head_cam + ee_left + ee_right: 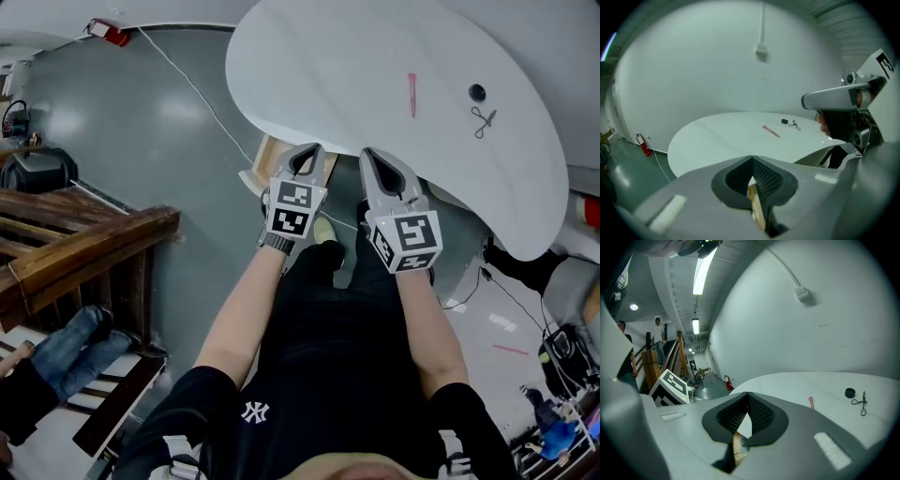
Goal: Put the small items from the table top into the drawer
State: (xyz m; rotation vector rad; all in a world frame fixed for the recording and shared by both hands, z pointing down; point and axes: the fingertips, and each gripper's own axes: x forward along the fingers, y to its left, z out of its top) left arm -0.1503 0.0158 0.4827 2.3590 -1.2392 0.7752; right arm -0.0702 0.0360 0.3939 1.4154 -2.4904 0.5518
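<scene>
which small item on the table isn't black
The slim pink stick; the small round cap and the thin wire clip to its right are both black.

One table [375,56]; on it one pink stick [412,95], one black disc [477,92], one wire clip [483,121].

The table top [309,66] is showing plain white. On it, a thin stick [412,95] is showing pink, while a small round cap [477,92] and a wire tool [484,121] are showing black. The left gripper [316,148] and the right gripper [367,153] are showing grey bodies, black finely gridded pads [764,176], and cubes [405,240] with black-and-white square patterns. The floor [141,122] is shining grey-green, and the fire extinguisher [110,33] is showing red.
</scene>
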